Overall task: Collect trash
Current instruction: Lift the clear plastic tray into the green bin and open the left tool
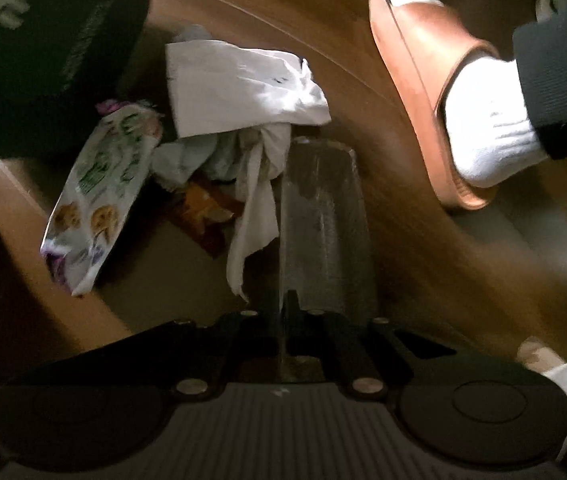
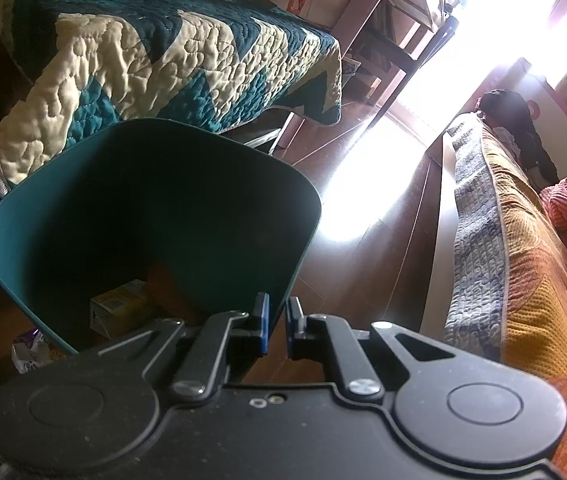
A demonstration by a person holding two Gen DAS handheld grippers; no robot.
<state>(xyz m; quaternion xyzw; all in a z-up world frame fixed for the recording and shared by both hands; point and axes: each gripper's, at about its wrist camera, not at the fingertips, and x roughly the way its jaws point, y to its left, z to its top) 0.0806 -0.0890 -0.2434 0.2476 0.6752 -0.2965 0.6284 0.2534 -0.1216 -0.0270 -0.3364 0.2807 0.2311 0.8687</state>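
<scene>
In the left wrist view my left gripper point(image 1: 283, 304) is shut on a clear plastic bottle or cup point(image 1: 321, 220) that points away over the wooden floor. Just past it lies a trash pile: a white crumpled paper point(image 1: 243, 84), a white tissue strip point(image 1: 255, 216), a green-and-white snack bag point(image 1: 99, 196) and an orange wrapper point(image 1: 203, 212). In the right wrist view my right gripper point(image 2: 277, 322) is shut on the rim of a teal trash bin point(image 2: 63, 216), tilted toward the camera. A yellow carton point(image 2: 119, 312) lies inside the bin.
A foot in a white sock and brown slipper point(image 1: 431, 92) stands right of the pile. A dark garment point(image 1: 39, 56) fills the upper left. In the right view a bed with a teal-white quilt point(image 2: 171, 60) is behind the bin, and a second bed point(image 2: 503, 260) is at right.
</scene>
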